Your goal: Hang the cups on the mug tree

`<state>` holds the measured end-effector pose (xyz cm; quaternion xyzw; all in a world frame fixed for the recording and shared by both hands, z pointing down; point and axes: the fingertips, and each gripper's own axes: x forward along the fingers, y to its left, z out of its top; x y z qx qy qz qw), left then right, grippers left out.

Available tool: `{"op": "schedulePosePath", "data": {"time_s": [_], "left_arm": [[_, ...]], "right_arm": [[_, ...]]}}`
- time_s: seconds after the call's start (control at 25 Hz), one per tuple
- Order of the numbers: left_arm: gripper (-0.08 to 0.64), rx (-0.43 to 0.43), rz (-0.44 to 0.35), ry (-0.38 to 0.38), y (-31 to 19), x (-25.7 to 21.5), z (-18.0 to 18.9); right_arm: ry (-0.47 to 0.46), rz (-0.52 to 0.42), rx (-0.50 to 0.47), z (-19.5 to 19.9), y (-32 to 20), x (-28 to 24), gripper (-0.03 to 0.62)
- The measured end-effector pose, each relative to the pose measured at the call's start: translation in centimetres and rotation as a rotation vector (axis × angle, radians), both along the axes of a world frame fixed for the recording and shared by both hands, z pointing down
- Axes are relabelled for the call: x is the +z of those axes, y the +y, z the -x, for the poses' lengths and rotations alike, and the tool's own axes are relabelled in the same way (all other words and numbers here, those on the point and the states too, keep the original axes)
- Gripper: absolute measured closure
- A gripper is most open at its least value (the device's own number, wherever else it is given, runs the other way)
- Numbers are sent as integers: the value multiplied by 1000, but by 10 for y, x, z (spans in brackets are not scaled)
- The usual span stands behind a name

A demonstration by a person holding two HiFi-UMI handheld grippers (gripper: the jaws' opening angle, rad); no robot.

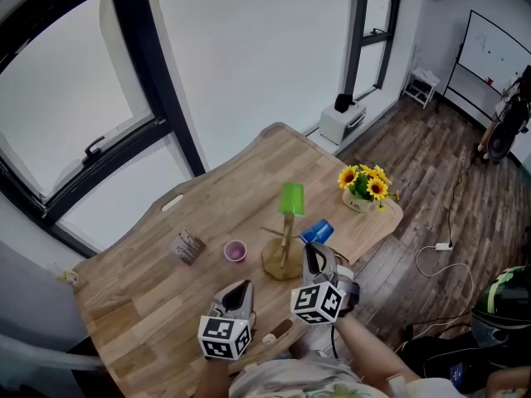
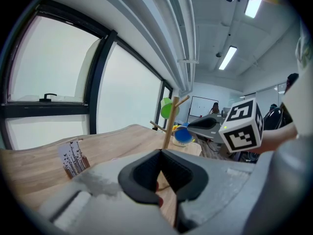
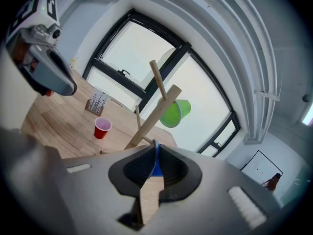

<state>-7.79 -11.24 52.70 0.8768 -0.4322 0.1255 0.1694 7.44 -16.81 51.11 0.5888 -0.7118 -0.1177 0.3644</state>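
Observation:
The wooden mug tree (image 1: 284,243) stands near the table's right edge, and a green cup (image 1: 292,198) hangs at its top. Just right of the tree a blue cup (image 1: 316,231) hangs in my right gripper (image 1: 314,252), shut on its rim. In the right gripper view the thin blue rim (image 3: 156,161) runs between the pads, with the tree (image 3: 157,107) and the green cup (image 3: 175,113) close ahead. A small red cup (image 1: 235,250) stands upright left of the tree. My left gripper (image 1: 240,290) hovers low near the table's front edge, shut and empty (image 2: 160,152).
A patterned paper cup (image 1: 187,245) lies left of the red cup. A pot of sunflowers (image 1: 365,186) stands at the table's right corner. Large windows run behind the table (image 1: 149,305). Cables and a power strip (image 1: 443,246) lie on the wooden floor to the right.

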Motion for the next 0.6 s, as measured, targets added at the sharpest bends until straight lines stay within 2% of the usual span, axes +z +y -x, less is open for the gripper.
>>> {"op": "schedulePosePath", "data": {"time_s": [0.6], "left_arm": [[560, -25, 1, 15, 2, 4, 15]], "right_arm": [[-19, 37, -33, 22, -5, 10, 557]]}}
